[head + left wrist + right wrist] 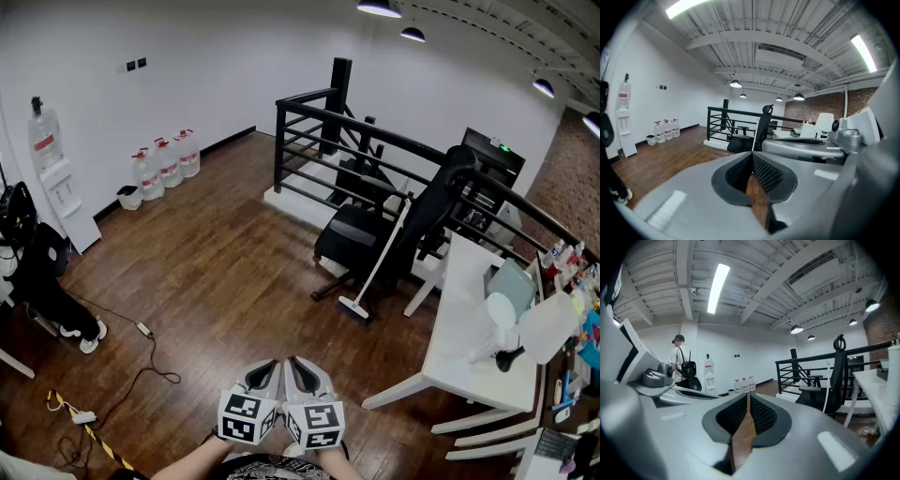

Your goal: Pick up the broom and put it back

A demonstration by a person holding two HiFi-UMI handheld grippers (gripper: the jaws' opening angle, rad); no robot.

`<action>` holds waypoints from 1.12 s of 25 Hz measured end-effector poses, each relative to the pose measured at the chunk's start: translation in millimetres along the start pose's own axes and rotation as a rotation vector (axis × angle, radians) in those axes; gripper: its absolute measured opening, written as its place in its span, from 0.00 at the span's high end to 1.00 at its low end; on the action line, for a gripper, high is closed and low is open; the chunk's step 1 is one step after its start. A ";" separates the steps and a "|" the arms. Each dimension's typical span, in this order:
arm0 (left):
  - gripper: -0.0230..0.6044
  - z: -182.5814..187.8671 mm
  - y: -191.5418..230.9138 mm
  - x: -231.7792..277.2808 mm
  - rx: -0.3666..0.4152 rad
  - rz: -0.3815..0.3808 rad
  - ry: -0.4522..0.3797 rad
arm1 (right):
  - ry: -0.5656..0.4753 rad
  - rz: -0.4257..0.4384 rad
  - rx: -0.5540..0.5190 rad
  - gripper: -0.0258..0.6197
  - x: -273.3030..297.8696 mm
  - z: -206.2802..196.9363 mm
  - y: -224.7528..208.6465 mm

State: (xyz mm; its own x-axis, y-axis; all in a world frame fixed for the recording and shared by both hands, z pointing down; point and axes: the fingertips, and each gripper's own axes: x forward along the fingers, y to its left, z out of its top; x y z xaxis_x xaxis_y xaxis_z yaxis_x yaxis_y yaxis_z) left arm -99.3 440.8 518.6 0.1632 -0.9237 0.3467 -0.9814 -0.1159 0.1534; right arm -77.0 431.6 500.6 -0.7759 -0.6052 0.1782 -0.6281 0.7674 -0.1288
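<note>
A: Room: dark wood floor [216, 272], white walls, black railing [279, 145] at 12 o'clock. Counts?

B: One broom [380, 258], at 1 o'clock from the grippers and well apart from them. Its head is on the floor and its handle leans on the one black office chair [352, 230]. Three water jugs [169, 161] at 10 o'clock by the wall, with one small bin [128, 197] just beside them. One white table [464, 309] at 3 o'clock. Four ceiling lamps [412, 34] in the head view.

A: Claws?

B: Two. The left gripper [269, 370] and right gripper [300, 367] sit side by side at 6 o'clock, close together, one marker cube each. Both are clenched, pads meeting at the tips, nothing between them.

A: Hidden or cut off?

B: The table runs off the right edge; the clutter on it is too small to sort. Two lamps are clipped by the frame edge. One person [682, 364] in the right gripper view at 9 o'clock, back turned, black backpack, legs hidden behind the left gripper's body. Dark heap [33, 267] at 9 o'clock in the head view: can't tell what it is.
</note>
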 end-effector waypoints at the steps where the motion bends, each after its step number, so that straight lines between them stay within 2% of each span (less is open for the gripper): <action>1: 0.96 2.6 -4.2 7.1 0.003 0.004 -0.005 | -0.006 -0.001 -0.003 0.96 -0.8 2.9 -9.1; 6: 0.96 16.3 -22.9 42.3 0.002 0.011 -0.027 | -0.024 -0.014 -0.013 0.96 -7.7 13.0 -55.8; 16: 0.96 30.8 -49.1 105.5 0.041 -0.032 -0.026 | -0.040 -0.078 -0.005 0.96 -4.8 16.7 -128.6; 23: 0.96 44.5 -39.6 170.8 0.035 -0.071 -0.020 | -0.038 -0.122 -0.009 0.96 35.8 21.1 -178.6; 28: 0.96 72.6 -19.9 226.5 0.045 -0.117 -0.007 | -0.021 -0.169 -0.002 0.96 83.5 33.5 -217.3</action>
State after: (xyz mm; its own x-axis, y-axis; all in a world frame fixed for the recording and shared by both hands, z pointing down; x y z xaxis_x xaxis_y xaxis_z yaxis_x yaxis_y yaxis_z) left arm -50.2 207.3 526.9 0.2765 -0.9052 0.3226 -0.9592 -0.2393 0.1507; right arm -7.3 207.3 510.8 -0.6605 -0.7298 0.1764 -0.7495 0.6548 -0.0971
